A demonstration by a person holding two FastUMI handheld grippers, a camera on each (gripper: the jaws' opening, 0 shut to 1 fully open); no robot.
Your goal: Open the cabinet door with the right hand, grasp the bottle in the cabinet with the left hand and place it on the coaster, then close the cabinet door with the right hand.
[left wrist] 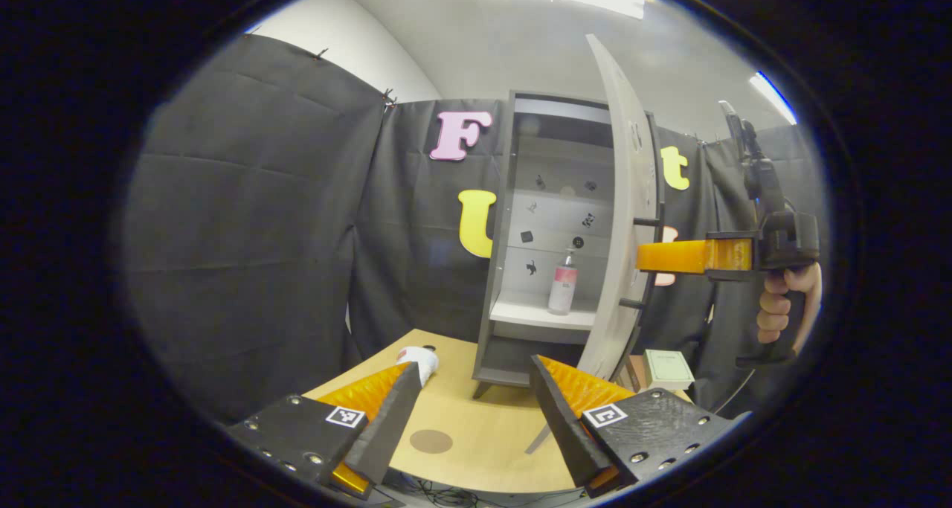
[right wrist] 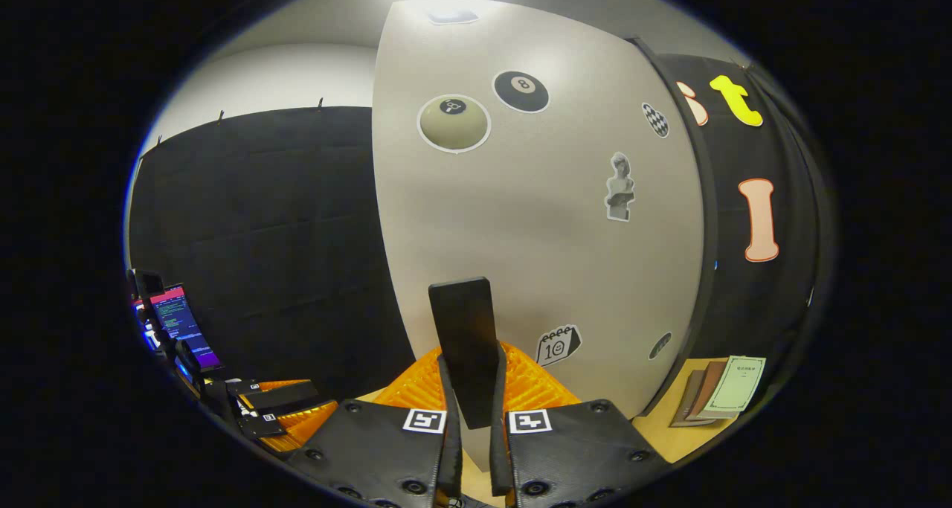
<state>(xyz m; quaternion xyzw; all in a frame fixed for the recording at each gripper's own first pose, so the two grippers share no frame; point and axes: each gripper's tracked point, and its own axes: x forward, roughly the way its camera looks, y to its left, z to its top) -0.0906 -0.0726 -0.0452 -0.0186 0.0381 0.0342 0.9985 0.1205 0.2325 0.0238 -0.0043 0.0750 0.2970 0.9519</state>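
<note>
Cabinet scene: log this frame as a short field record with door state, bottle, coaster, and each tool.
door: open, swung out from the cabinet; cabinet door
handle: black door handle clamped between the right tool fingers
bottle: bottle upright on the cabinet shelf, not grasped
coaster: round brown coaster on the table, bare
left tool: left tool open, over the table, short of the cabinet

Wooden table (left wrist: pixel 476 419), lower centre of the left gripper view, bearing the cabinet (left wrist: pixel 513 344), a round brown coaster (left wrist: pixel 431 441) at lower left, a white object (left wrist: pixel 420 359) at its far left edge, and a pale booklet (left wrist: pixel 668 369) at right
</note>
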